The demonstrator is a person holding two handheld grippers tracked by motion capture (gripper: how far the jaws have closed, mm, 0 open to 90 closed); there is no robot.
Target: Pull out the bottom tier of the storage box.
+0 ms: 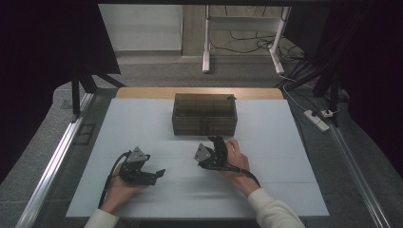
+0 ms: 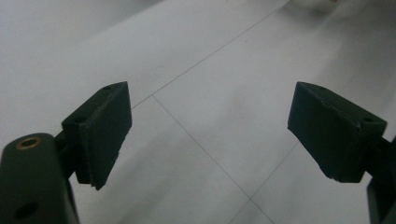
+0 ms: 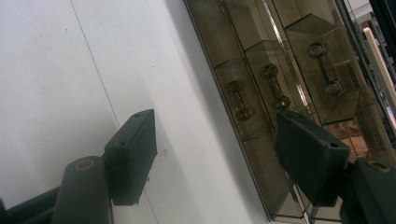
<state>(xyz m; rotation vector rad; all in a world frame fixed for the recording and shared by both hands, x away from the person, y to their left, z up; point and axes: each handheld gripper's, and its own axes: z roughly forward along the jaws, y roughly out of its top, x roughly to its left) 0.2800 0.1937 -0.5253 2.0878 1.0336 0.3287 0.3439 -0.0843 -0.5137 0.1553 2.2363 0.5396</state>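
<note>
With jaws wide and empty, the right gripper should line up squarely on a drawer handle of the cabinet before closing.

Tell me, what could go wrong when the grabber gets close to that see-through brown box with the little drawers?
The right gripper is open and tilted close to the drawer box. Its jaws might bump the front instead of closing on a handle, because the handles are small and close together. The box also looks light and stands loose on the white table, so a pull could slide the whole box. The left gripper is open, away from the box, not steadying it.
</note>
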